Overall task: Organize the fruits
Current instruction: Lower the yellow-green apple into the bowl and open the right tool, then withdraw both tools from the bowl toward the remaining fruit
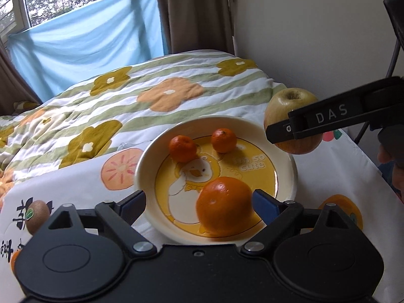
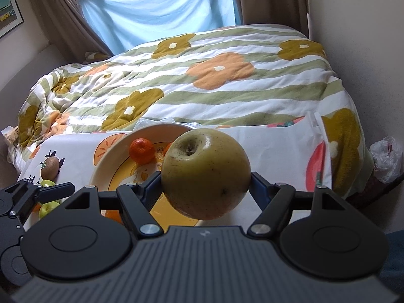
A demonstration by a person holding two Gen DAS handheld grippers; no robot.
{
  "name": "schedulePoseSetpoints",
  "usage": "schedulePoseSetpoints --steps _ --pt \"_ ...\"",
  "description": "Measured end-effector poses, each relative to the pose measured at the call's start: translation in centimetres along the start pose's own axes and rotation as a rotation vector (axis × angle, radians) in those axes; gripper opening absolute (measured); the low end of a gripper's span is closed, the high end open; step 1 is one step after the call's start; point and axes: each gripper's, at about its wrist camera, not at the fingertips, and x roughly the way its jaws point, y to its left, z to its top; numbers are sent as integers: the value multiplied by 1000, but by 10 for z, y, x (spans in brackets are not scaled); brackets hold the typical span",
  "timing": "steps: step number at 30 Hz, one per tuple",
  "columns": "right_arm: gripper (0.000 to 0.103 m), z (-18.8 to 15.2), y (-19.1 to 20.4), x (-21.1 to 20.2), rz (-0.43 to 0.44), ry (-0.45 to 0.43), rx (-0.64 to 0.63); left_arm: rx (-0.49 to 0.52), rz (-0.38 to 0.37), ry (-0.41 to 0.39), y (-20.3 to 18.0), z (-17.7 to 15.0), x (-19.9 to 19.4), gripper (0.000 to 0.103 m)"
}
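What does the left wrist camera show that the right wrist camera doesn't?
Only the left wrist view: the big orange on the plate between the open left gripper, pads clear of it.

Only the right wrist view: two small green fruits by the kiwi, and a white plastic bag.

Both: plate, kiwi, a small mandarin, and the apple clamped in the right gripper.
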Motion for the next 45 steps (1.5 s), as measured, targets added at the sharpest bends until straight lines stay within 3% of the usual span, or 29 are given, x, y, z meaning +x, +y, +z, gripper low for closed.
schedulePoseSetpoints --steps 10,20,22,24,26,37,45 --pt "88 -1 15 28 52 29 -16 -76 59 6 19 -9 -16 94" --pt "89 -4 20 40 86 53 -44 -92 77 17 25 -21 -21 94" --pt "89 -4 17 36 94 21 -30 -88 78 18 23 -21 -22 94" --pt "103 -2 16 27 99 -30 -36 -85 81 20 23 -22 -23 94" --pt "103 0 17 19 76 -66 -49 -87 82 20 23 -22 -25 94" --pt "103 -2 14 -10 44 -79 -31 -105 95 -6 21 -22 -48 94" --pt "103 -8 22 -50 29 -105 -33 -137 123 -108 16 -26 -93 94"
